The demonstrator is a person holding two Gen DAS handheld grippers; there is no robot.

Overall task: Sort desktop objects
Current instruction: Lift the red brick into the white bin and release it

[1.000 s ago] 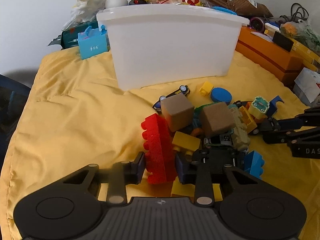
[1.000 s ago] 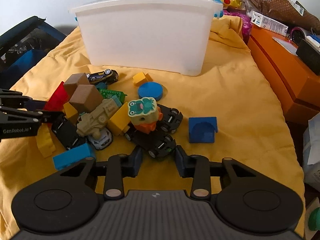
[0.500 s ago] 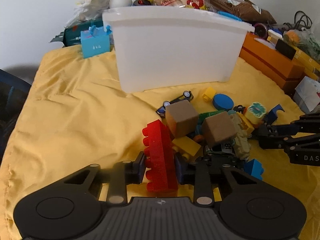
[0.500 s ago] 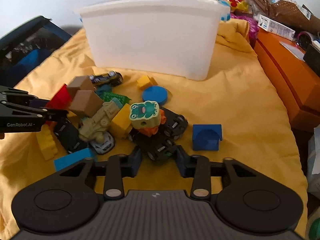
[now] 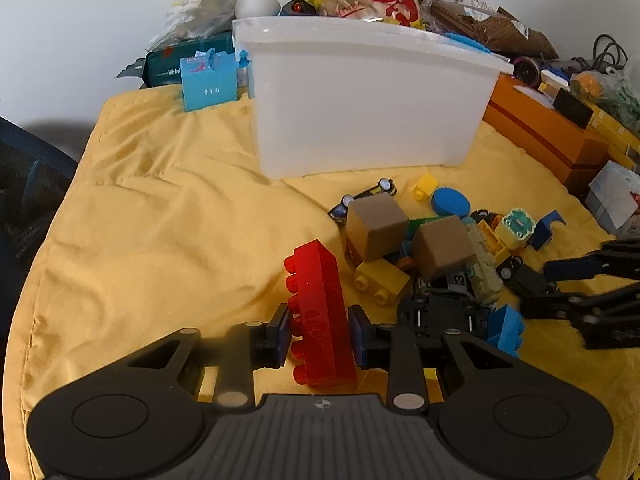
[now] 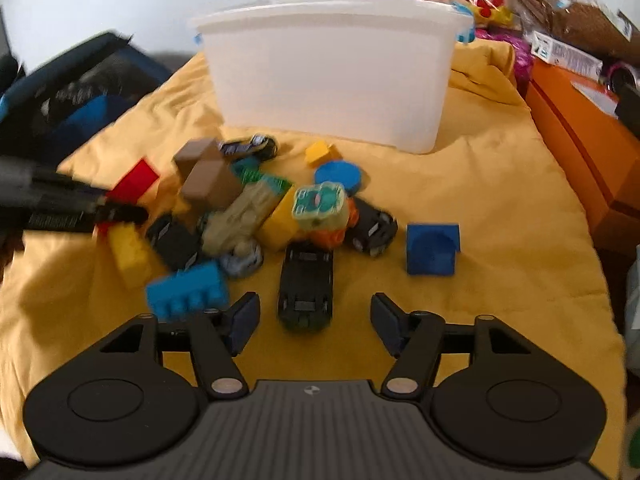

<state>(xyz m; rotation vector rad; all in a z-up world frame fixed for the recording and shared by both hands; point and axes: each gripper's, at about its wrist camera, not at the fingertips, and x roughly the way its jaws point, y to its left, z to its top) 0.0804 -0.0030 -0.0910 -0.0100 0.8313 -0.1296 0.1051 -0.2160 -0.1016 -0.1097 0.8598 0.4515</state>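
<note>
Left wrist view first: the left gripper (image 5: 318, 330) is clamped on the red brick (image 5: 320, 312), both pads pressed to its long sides; the brick stands on end, tilted a little, its studs facing left, its top clear of the yellow cloth (image 5: 172, 240); just to its right sits the toy pile, two brown cubes (image 5: 376, 226) on top, a yellow brick (image 5: 380, 280) below them, a black toy car (image 5: 442, 312) and a blue brick (image 5: 506, 326) nearest the gripper; beyond the pile the white bin (image 5: 368, 104) stands upright on the cloth, well apart from the red brick. Over on the right wrist view, the right gripper (image 6: 314, 322) is spread wide with nothing between the pads touching them; a black car (image 6: 306, 290) lies on the cloth in the gap, nose pointing away, apart from both fingers; the picture is smeared there, so whether the car's tail sits inside the fingertips or just ahead of them I can't quite say; behind it the frog block (image 6: 320, 204) perches on an orange piece against the pile; a dark blue arch block (image 6: 432, 248) sits alone to the right; a blue disc (image 6: 338, 174) and a small yellow piece (image 6: 320, 152) lie between the pile and the bin.
</note>
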